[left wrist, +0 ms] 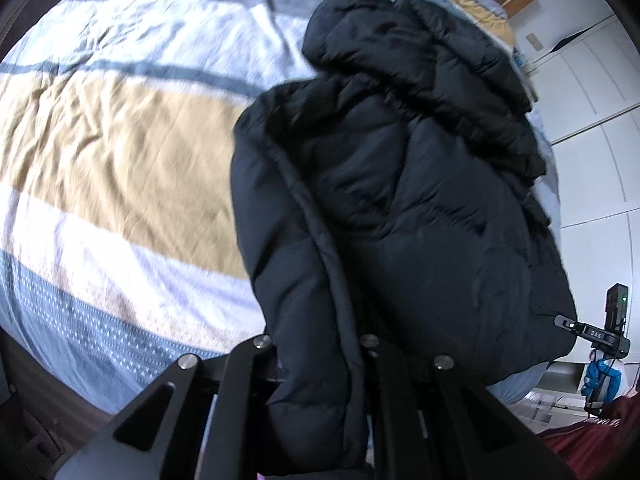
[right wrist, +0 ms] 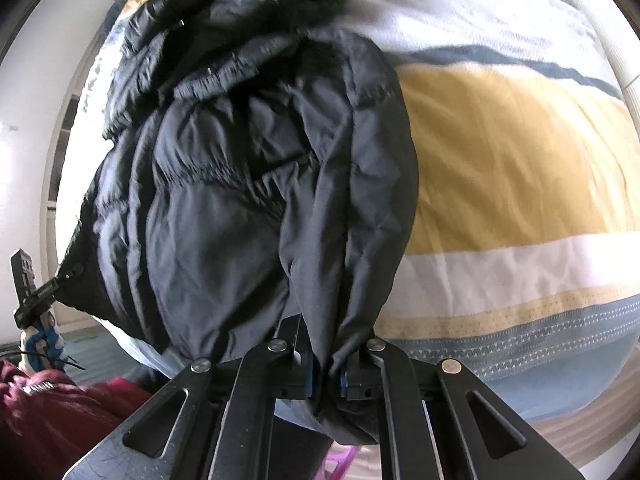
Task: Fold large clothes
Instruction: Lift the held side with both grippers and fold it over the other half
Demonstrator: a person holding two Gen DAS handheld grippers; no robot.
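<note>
A black puffer jacket (left wrist: 400, 184) lies on the bed with its hood at the far end and its near hem lifted off the cover. My left gripper (left wrist: 320, 364) is shut on one corner of that hem, and the bulging fabric hides its pads. My right gripper (right wrist: 326, 364) is shut on the other hem corner, with cloth bunched between its blue-padded fingers (right wrist: 306, 372). Each view also shows the other gripper clamped on the jacket's (right wrist: 224, 184) edge: the right gripper (left wrist: 566, 324) at the far right, the left gripper (right wrist: 70, 274) at the far left.
The bed's striped cover (left wrist: 120, 152) in white, mustard and blue-grey spreads to one side of the jacket. White wardrobe doors (left wrist: 600, 120) stand beside the bed. A dark red garment (right wrist: 44, 412) lies low near the bed's edge. A hand in a blue glove (left wrist: 600, 380) holds the right gripper.
</note>
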